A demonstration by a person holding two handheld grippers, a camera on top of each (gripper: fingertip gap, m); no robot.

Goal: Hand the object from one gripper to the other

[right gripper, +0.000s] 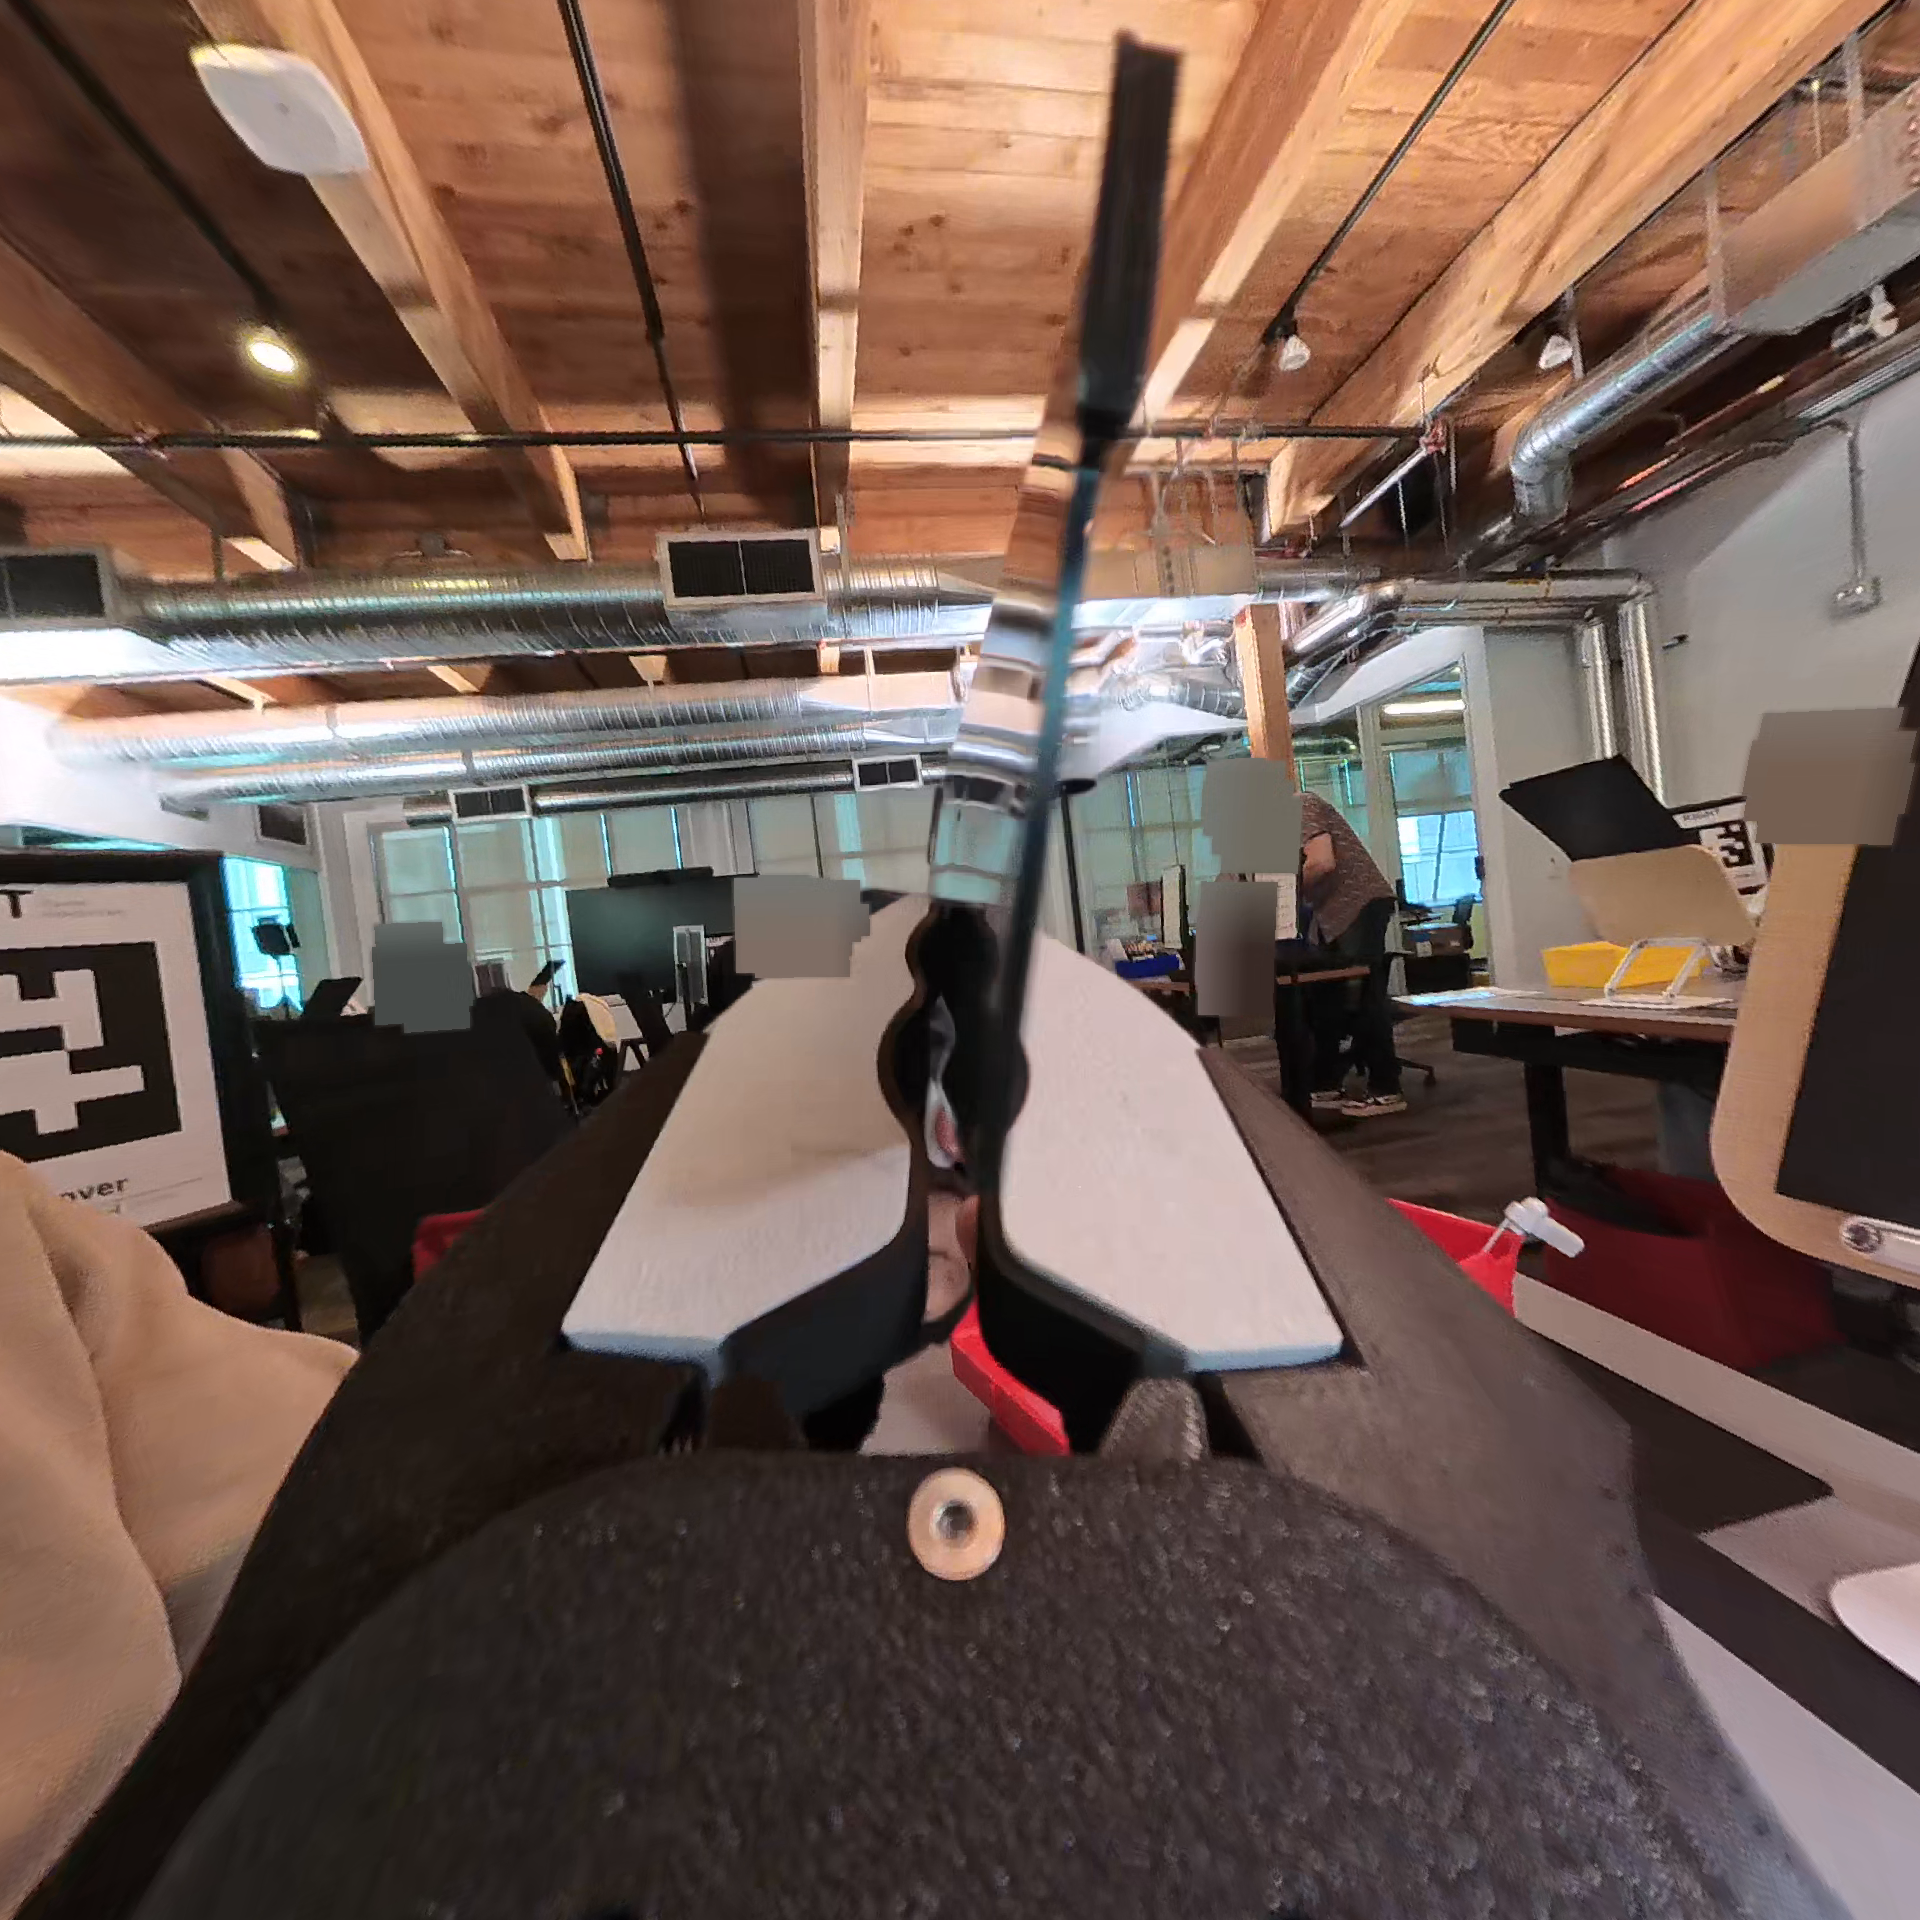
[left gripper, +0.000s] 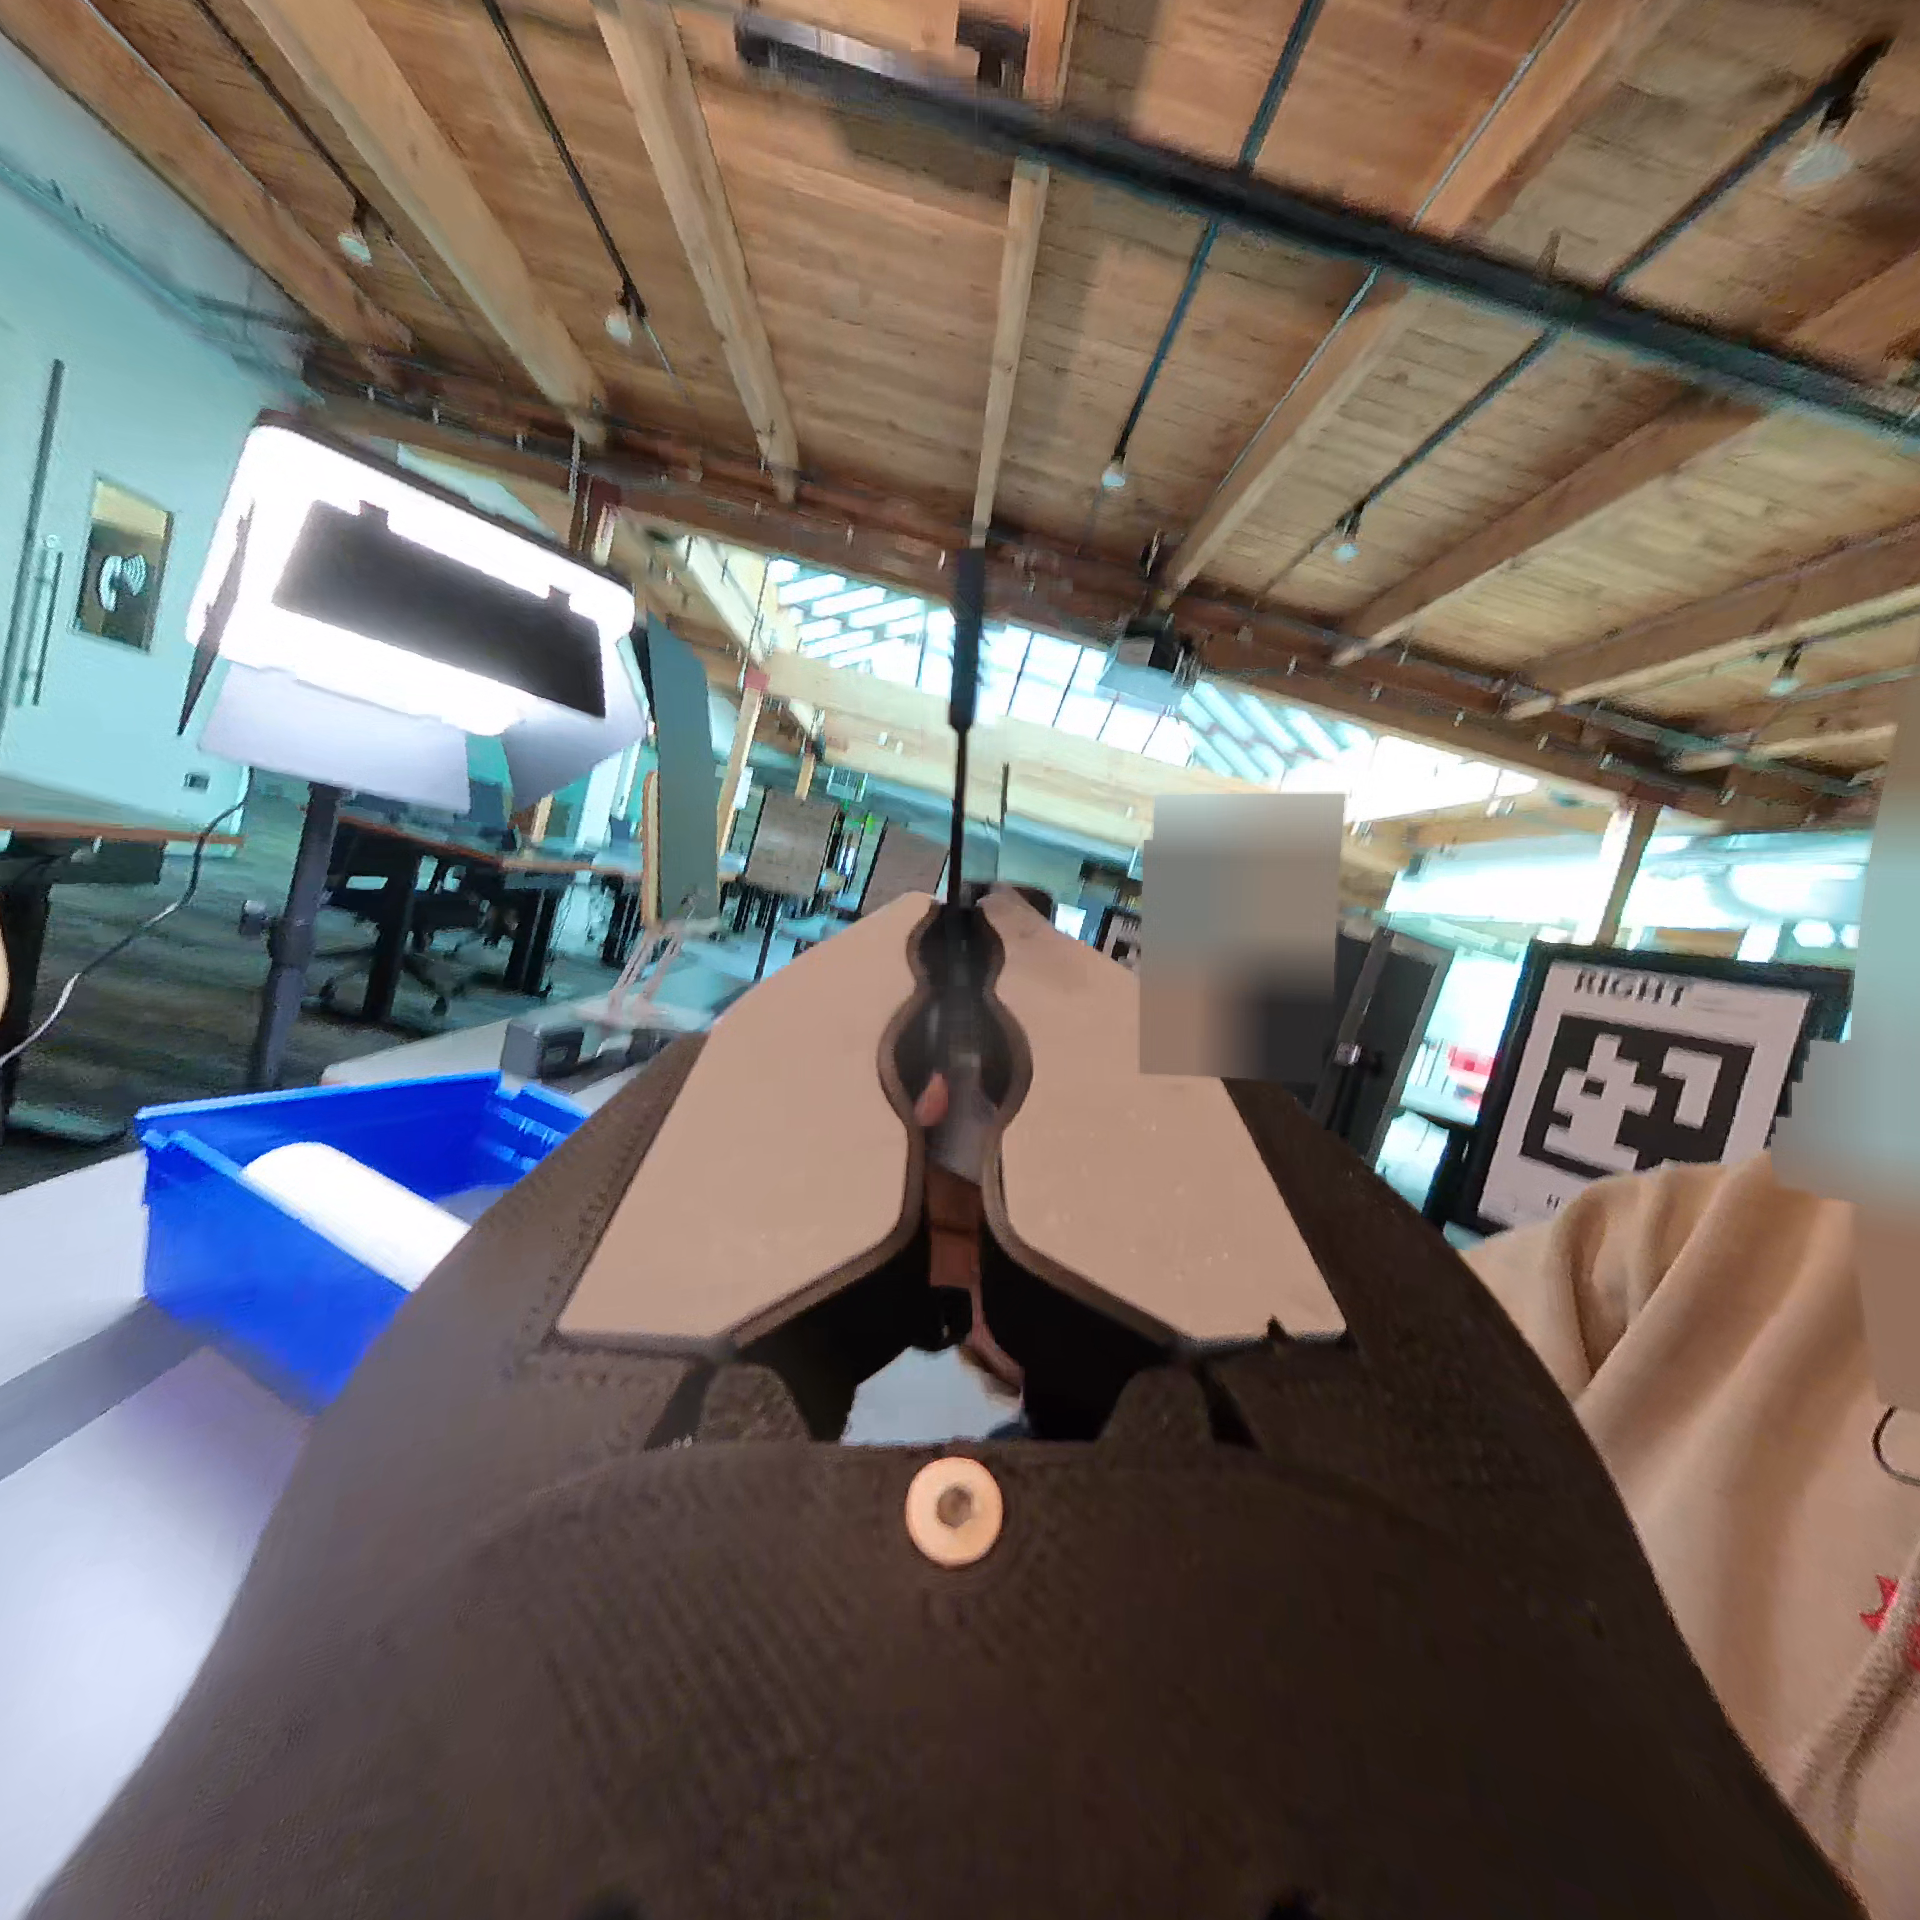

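Observation:
In the left wrist view my left gripper [left gripper: 961, 914] points up toward the ceiling. It is shut on a thin black tool [left gripper: 966, 634] seen edge-on, with a thicker black section near its far end. A grey metal part of it sits between the pads. In the right wrist view my right gripper [right gripper: 956, 914] also points up. It is shut on a flat shiny metal blade [right gripper: 1003, 727] with a long black handle [right gripper: 1127, 229] that leans slightly right. Neither view shows the other gripper.
A blue bin [left gripper: 260, 1226] with a white roll [left gripper: 353, 1205] stands on the white table at the left. A red bin [right gripper: 1455, 1247] lies behind the right gripper. Marker boards [left gripper: 1652, 1081] [right gripper: 94, 1039] and a beige sleeve [left gripper: 1714, 1403] are close by. A wood-framed panel [right gripper: 1818, 1039] stands at right. The left gripper's tips are roughly 7 centimetres from the right gripper's.

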